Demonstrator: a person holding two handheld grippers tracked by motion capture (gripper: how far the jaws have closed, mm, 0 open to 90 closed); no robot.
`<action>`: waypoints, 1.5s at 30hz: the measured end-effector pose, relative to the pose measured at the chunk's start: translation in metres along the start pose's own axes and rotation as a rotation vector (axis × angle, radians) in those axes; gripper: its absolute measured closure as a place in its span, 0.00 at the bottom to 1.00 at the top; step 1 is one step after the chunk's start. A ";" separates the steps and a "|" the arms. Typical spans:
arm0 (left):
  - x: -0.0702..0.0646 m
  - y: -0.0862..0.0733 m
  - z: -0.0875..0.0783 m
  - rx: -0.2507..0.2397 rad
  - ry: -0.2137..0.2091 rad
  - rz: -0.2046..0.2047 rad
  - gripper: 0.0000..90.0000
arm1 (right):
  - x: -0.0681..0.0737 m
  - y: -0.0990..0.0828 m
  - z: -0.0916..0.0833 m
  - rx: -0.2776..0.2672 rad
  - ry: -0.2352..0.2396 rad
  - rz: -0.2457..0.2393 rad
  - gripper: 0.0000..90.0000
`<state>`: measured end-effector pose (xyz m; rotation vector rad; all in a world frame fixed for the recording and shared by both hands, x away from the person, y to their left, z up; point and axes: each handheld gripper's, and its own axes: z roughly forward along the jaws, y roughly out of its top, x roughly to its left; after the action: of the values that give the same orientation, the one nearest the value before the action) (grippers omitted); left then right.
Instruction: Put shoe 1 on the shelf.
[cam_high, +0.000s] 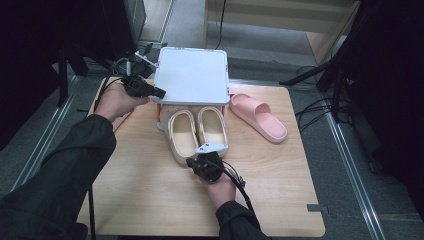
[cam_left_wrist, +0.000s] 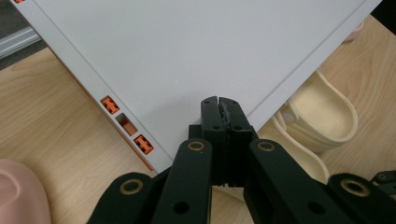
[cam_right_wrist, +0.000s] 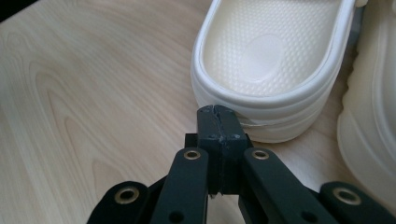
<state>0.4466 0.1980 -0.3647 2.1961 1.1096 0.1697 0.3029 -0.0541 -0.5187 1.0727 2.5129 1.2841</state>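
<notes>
A pair of cream slippers (cam_high: 182, 134) lies mid-table, toes tucked under a flat grey-white box lid (cam_high: 190, 75). My right gripper (cam_high: 191, 161) is shut, its tips (cam_right_wrist: 217, 112) against the heel wall of the left cream slipper (cam_right_wrist: 271, 60), with nothing between the jaws. My left gripper (cam_high: 161, 93) is shut too, its tips (cam_left_wrist: 219, 105) over the near left corner of the lid (cam_left_wrist: 187, 51). A pink slipper (cam_high: 257, 116) lies right of the box.
The wooden table (cam_high: 280, 170) ends near the box at the back. Orange clips (cam_left_wrist: 142, 144) line the lid's edge. A second pink slipper (cam_left_wrist: 18, 191) lies by my left hand. A cable (cam_high: 240, 182) trails from the right gripper.
</notes>
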 end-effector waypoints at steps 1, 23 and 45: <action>0.000 0.000 0.000 -0.006 -0.004 -0.008 0.99 | 0.000 0.002 0.002 -0.006 -0.005 0.006 1.00; 0.001 -0.001 0.000 -0.011 -0.013 -0.009 0.99 | -0.022 0.069 0.059 -0.014 -0.072 0.050 1.00; 0.002 -0.001 0.000 -0.013 -0.015 -0.023 0.99 | -0.011 0.065 0.023 -0.064 -0.007 0.078 1.00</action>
<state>0.4470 0.2002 -0.3659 2.1686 1.1217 0.1498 0.3554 -0.0208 -0.4863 1.1690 2.4297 1.3689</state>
